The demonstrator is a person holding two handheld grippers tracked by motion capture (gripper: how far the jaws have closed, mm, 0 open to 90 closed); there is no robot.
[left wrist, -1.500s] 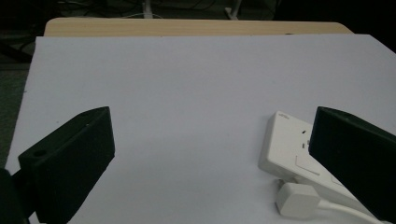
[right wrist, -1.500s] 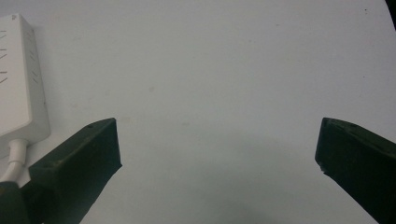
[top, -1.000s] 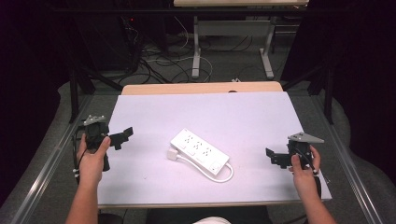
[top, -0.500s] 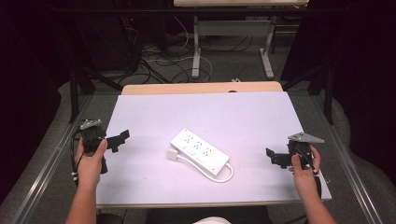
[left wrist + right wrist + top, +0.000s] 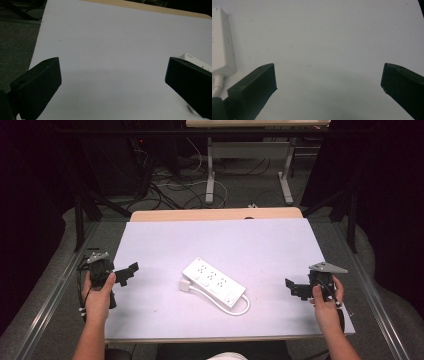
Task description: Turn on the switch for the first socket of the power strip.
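Power strip (image 5: 215, 281) lies mid-frame on worktop (image 5: 260, 245), white plug (image 5: 183, 285) beside it in high view. Left gripper (image 5: 127, 272) and right gripper (image 5: 295, 289) both spread, empty; right gripper view catches the strip's cable end at left edge.

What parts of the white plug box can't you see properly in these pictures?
- Left gripper view: the power strip is mostly hidden behind that gripper's own jaw.
- Right gripper view: the strip's body is cut off by the left edge.
- High view: its sockets are too small to count, and any switch is unclear.
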